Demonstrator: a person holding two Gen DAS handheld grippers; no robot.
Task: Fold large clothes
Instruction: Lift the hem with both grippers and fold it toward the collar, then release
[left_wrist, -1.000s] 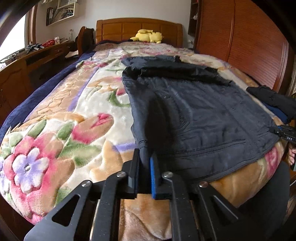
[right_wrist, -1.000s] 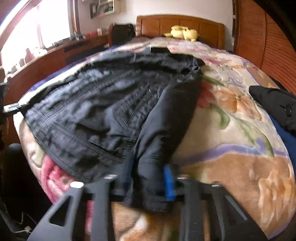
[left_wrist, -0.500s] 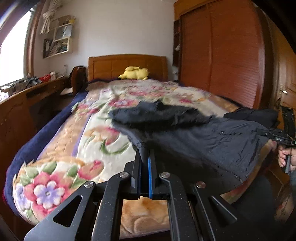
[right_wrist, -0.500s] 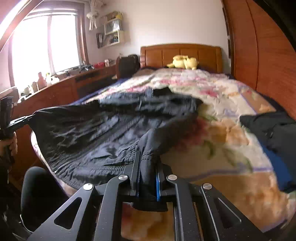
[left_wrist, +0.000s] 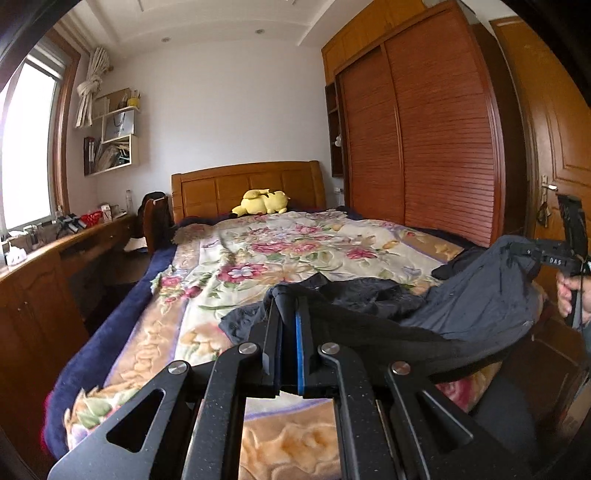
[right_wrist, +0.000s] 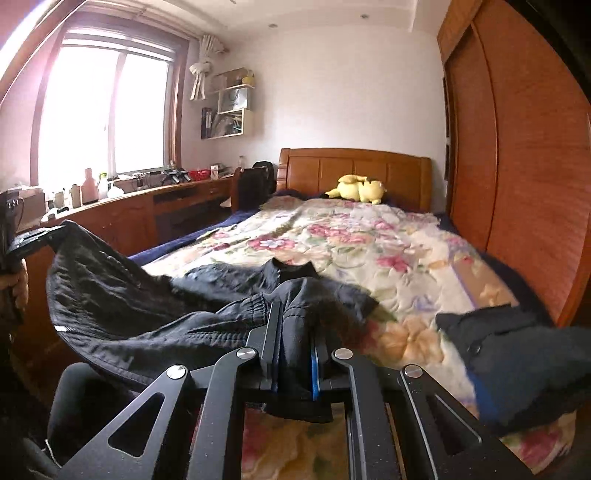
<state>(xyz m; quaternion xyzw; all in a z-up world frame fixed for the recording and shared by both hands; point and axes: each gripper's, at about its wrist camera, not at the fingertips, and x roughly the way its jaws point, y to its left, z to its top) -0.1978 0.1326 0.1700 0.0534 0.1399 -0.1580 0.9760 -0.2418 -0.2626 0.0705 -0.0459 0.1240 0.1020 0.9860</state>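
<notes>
1. Jacket (left_wrist: 480, 295): a large dark garment, held up by its lower end over the foot edge of the bed (left_wrist: 280, 243); its collar end trails on the floral blanket (right_wrist: 369, 243) near the foot of the bed

2. Left gripper (left_wrist: 287, 314): my jaws are closed to a narrow slit, with a thin fold of jacket fabric pinched between the blue pads

3. Right gripper (right_wrist: 293, 325): my jaws are clamped on a thicker bunch of cloth, gathered cuff included; the pads stand slightly apart only because of that bulk

4. Step in hand, as I judge it: carry the lower end forward over the upper part to make the first cross fold

5. To do it well, I would keep both grips level and equally far apart so the span between them stays taut without sagging

6. I would move both grippers toward the headboard (left_wrist: 247, 184) at one pace, then lower the edge onto the collar end squarely

7. I would release only once the cloth rests flat on the blanket; the bunched right grip may drag a sleeve crooked

8. A second dark garment (right_wrist: 517, 354) lies at the right edge of the bed; I would keep the fold away from it
</notes>
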